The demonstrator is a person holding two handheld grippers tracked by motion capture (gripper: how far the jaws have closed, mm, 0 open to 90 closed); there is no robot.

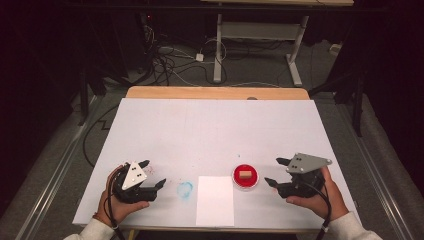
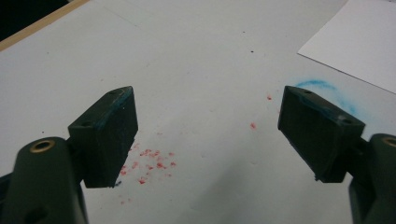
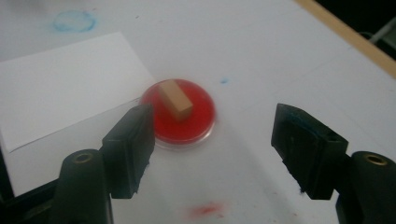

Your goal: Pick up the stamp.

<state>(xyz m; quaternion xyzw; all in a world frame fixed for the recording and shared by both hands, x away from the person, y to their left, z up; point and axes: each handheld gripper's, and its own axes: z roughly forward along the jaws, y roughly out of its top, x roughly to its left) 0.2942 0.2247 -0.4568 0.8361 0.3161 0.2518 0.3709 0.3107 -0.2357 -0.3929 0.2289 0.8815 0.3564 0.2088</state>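
We've got both grippers parked low on the white tabletop (image 1: 215, 125), one in each hand. The left gripper (image 1: 151, 174) has its jaws wide apart with nothing between them, sitting over some red specks (image 2: 149, 165), with a blue smudge (image 1: 184, 189) just to its right. The right gripper (image 1: 276, 171) is also spread open and empty, pointing at a red dish (image 1: 245, 177) that holds a small tan block (image 1: 245, 174) lying in it. A white paper sheet (image 1: 215, 200) lies between the smudge and the dish, just beside the dish.
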